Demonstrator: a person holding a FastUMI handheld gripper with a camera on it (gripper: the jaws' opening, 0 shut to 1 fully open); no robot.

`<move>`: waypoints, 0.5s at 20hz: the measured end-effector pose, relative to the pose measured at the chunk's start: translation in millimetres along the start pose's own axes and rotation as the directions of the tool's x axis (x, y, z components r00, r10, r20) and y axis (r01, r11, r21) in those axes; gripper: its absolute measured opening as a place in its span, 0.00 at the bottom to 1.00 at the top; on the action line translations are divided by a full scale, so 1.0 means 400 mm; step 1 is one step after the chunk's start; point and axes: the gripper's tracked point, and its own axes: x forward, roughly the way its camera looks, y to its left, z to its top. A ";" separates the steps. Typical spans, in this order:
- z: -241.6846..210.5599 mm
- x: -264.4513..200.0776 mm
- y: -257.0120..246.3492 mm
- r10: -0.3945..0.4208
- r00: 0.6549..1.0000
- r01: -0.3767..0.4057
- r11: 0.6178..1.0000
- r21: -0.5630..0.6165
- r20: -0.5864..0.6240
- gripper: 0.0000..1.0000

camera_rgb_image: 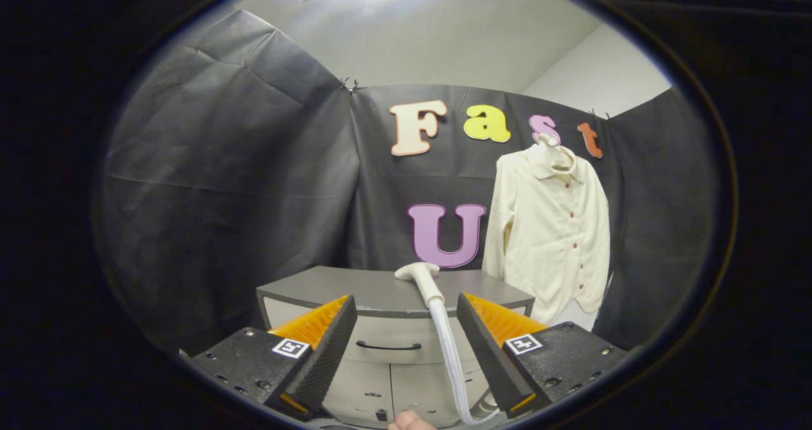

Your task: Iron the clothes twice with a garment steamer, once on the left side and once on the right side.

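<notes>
A cream button-up shirt (553,240) hangs on a hanger against the booth wall, beyond and to the right of my fingers. The white garment steamer head (421,276) lies on top of a grey cabinet (374,290), just ahead of the fingers, its handle pointing toward me. Its pale hose (451,360) runs down over the cabinet front, passing between the fingers near the right one. My gripper (406,309) is open and holds nothing; the steamer handle sits in the gap beyond the fingertips, apart from both.
The cabinet has a drawer with a dark handle (388,346) and doors below. Black cloth walls close in on the left, back and right. A fingertip (411,422) shows low down, below the cabinet front.
</notes>
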 end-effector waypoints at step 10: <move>-0.011 0.105 -0.011 -0.002 1.000 0.002 1.000 0.003 0.000 0.96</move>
